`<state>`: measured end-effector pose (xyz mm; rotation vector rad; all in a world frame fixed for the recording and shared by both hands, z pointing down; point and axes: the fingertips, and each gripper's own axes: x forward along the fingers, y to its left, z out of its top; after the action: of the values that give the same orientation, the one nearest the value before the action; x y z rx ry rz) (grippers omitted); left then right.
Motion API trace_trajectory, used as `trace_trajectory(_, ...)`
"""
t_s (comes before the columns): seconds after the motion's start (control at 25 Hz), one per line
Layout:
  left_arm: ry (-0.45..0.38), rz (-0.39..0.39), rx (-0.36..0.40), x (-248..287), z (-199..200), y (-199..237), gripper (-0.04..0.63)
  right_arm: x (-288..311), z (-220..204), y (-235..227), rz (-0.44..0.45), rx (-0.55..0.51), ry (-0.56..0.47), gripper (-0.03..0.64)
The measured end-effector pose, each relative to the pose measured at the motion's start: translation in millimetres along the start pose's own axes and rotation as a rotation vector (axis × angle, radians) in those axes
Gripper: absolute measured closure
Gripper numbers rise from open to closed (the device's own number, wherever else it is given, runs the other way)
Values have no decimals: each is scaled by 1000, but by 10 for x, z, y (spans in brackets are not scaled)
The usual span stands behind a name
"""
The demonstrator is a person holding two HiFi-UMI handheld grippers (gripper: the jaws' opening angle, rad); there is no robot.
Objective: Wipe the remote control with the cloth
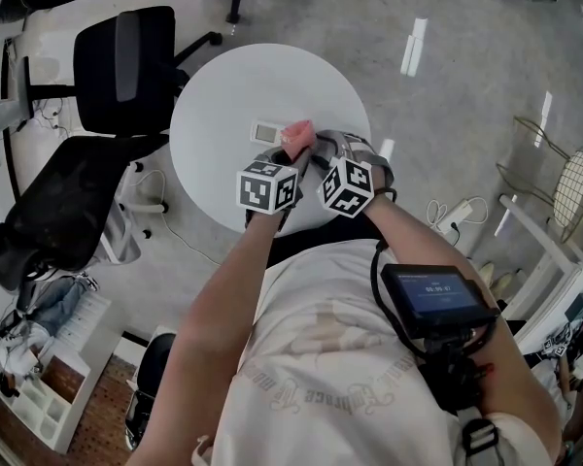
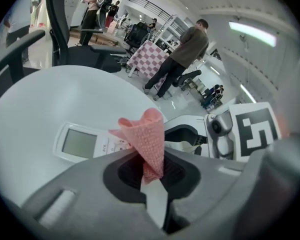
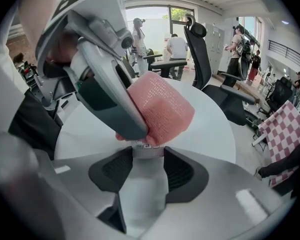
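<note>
In the head view the remote control (image 1: 269, 131) lies on the round white table (image 1: 214, 153), its screen end bare. The pink cloth (image 1: 298, 139) sits bunched on its other end. The left gripper (image 1: 284, 155) and right gripper (image 1: 319, 155) both crowd that same end of the remote control, on the person's side. In the left gripper view the jaws are pinched together on a fold of the cloth (image 2: 147, 139). The rest stands up in a loose cone over the button part of the remote control (image 2: 90, 144), just beside the screen. In the right gripper view the pads press on either side of the remote control's narrow body (image 3: 147, 151), clamping it steady. The cloth (image 3: 165, 109) hangs as a fat wad over the buttons just beyond those jaws. My reading is that wiping is under way at the button end. The screen end looks untouched by the cloth, so passes along the rest of the face seem left to do. How clean any part is, the pictures cannot show.
</note>
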<state>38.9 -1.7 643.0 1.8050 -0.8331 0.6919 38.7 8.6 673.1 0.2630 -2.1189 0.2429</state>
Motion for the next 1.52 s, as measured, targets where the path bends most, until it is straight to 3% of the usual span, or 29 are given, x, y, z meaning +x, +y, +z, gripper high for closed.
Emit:
trace_trajectory(0.24,35,-155,-73,97,-18,-170,554,-1,-14,6,9,-20,-3,411)
trace_trajectory(0.36,26,-181,-115,82,-3,-121,555,6,-46,6,16,-13,0,408)
trace_trajectory(0.52,-59,-141,-139,-58,27,10,554,18,-55,-22,36,-24,10,403)
trace_trajectory(0.76,-165,-73,-243,-375,-186,342,555,0,113,-67,56,-74,16,367)
trace_trajectory(1.04,-322,-20,-365,-564,-479,340,554,131,-62,-125,76,-167,172,321)
trace_trajectory(1.2,-397,2,-435,-837,-646,313,555,157,42,-123,57,-214,250,336)
trace_trajectory(1.52,-470,28,-525,-1134,-922,467,554,285,156,-58,64,-235,370,353)
